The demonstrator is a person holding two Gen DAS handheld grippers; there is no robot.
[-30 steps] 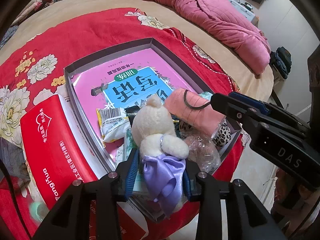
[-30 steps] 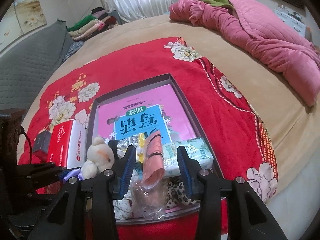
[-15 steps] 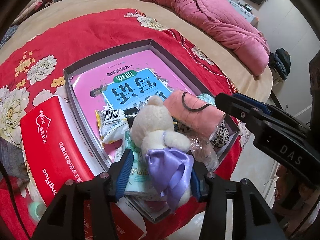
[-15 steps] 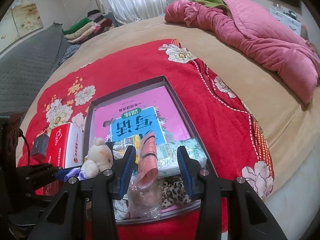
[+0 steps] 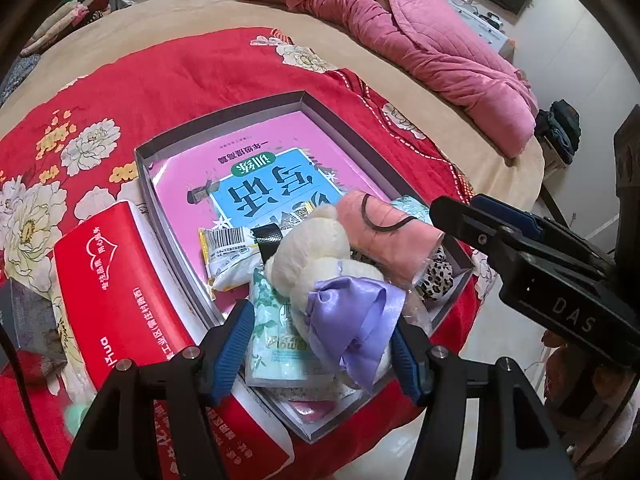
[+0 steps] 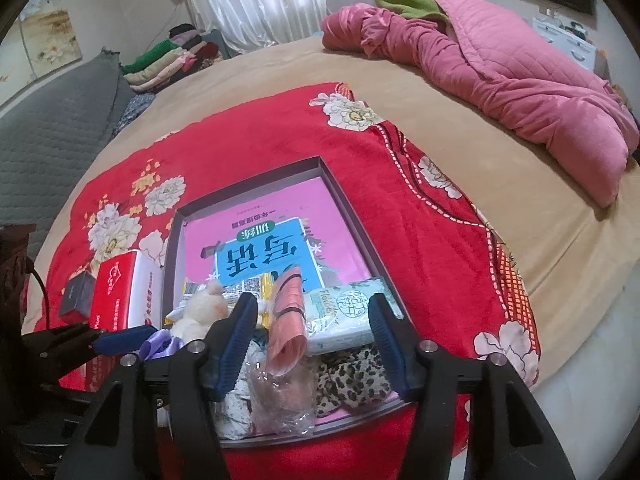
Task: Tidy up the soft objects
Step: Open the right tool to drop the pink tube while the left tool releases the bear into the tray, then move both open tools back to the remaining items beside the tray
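A cream plush bear (image 5: 316, 248) with a purple satin bow (image 5: 356, 316) lies in the grey shallow box (image 5: 224, 128) on a tissue pack (image 5: 276, 340). My left gripper (image 5: 324, 348) is open, its blue pads apart on either side of the bow, not touching the bear. A rolled pink cloth (image 5: 384, 232) with a black hair band lies beside the bear. My right gripper (image 6: 312, 344) is open, with the pink roll (image 6: 288, 312) between its pads. The bear (image 6: 200, 308) also shows in the right wrist view.
A pink book (image 5: 260, 184) lines the box. A snack packet (image 5: 228, 248), a second tissue pack (image 6: 348, 312), a leopard-print cloth (image 6: 352, 376) and clear plastic wrap (image 6: 280, 404) lie in it. A red tissue box (image 5: 120, 304) stands left. A pink quilt (image 6: 500, 72) lies behind.
My left gripper has opened and let go of the plush bear, which now rests in the box. The gripper has drawn back slightly. The right gripper has also pulled back a little.
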